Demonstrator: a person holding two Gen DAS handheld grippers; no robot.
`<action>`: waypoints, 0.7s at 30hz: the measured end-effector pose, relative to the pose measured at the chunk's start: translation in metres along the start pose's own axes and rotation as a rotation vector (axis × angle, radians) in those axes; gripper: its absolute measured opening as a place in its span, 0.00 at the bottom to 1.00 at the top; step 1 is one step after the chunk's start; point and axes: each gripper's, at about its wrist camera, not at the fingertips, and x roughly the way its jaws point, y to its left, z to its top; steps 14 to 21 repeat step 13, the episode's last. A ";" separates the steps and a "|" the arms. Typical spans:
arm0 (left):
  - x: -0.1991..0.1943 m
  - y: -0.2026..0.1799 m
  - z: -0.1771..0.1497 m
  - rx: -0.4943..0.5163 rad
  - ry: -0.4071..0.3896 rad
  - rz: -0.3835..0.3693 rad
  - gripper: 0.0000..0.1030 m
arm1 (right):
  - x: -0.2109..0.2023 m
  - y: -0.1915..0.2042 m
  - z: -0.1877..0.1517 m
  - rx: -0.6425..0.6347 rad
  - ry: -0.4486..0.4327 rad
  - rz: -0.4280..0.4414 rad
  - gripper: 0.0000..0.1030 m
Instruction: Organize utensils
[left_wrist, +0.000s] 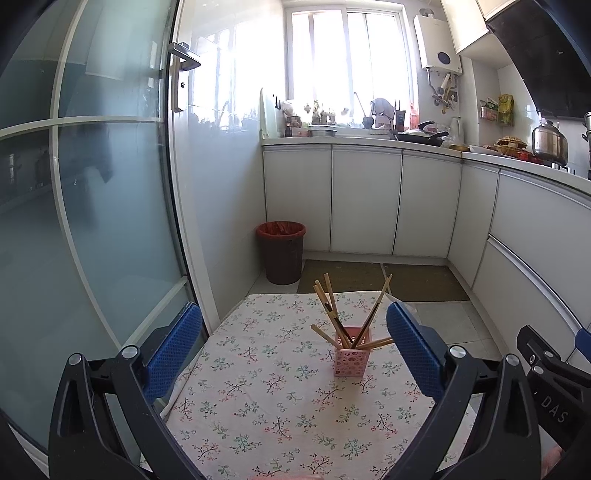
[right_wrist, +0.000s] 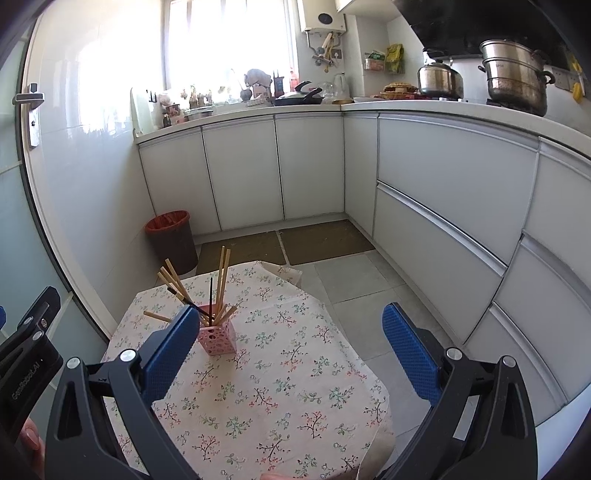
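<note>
Though splayed, chopsticks (left_wrist: 334, 317) tips-up.

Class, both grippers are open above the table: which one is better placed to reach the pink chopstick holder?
Probably left: the pink holder sits between the left gripper's open fingers, whereas it lies off-centre beside the right gripper's left finger.

Chopstick holder (left_wrist: 352, 357) stands on the cloth-covered surface (left_wrist: 266, 406), toward its far half. Chopsticks (left_wrist: 334, 314) in the holder, fanned outward, tilted left and right. Trash bin (left_wrist: 281, 252) on the floor behind the surface, to the left, beside the glass door (left_wrist: 92, 203). Floor mats (left_wrist: 384, 280) behind the surface, before the cabinets (left_wrist: 365, 199). Counter above cabinets carries a pan (left_wrist: 421, 137); kettle (left_wrist: 549, 143) further right. In the right wrist view a steamer pot (right_wrist: 515, 75) sits right of the kettle.
</note>
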 end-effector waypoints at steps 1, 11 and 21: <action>0.000 0.000 0.000 0.004 -0.002 0.000 0.93 | 0.000 0.000 0.000 0.001 0.002 0.000 0.94; 0.002 -0.003 -0.002 0.018 0.017 -0.002 0.93 | 0.004 -0.002 -0.002 0.010 0.020 0.009 0.94; 0.004 -0.002 -0.002 0.017 0.029 -0.006 0.93 | 0.004 -0.003 -0.002 0.012 0.021 0.008 0.94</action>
